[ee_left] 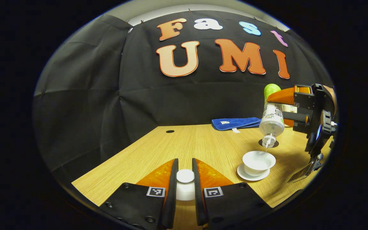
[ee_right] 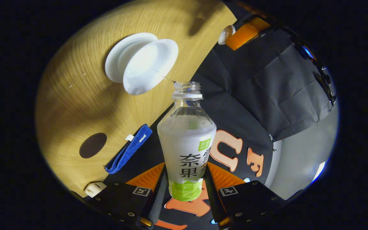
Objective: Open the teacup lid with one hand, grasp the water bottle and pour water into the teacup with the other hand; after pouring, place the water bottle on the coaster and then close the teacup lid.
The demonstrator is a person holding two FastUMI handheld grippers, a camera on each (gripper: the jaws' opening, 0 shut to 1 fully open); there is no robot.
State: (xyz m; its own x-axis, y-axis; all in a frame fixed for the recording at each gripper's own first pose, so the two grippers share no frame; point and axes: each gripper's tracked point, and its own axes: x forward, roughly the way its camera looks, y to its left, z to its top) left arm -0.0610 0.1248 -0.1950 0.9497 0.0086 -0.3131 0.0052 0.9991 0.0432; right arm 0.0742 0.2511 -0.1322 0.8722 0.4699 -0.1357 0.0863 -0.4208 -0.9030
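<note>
Over teacup, tilted water bottle

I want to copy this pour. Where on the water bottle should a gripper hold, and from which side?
Grip the water bottle on its straight labelled body near the base, from the base end, as the right gripper does. Probably best: flat-walled there, and the tapering neck stays free over the teacup.

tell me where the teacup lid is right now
The teacup lid is off the cup, clamped in the left claw low in the left gripper view, above the table, left of the teacup.
</note>
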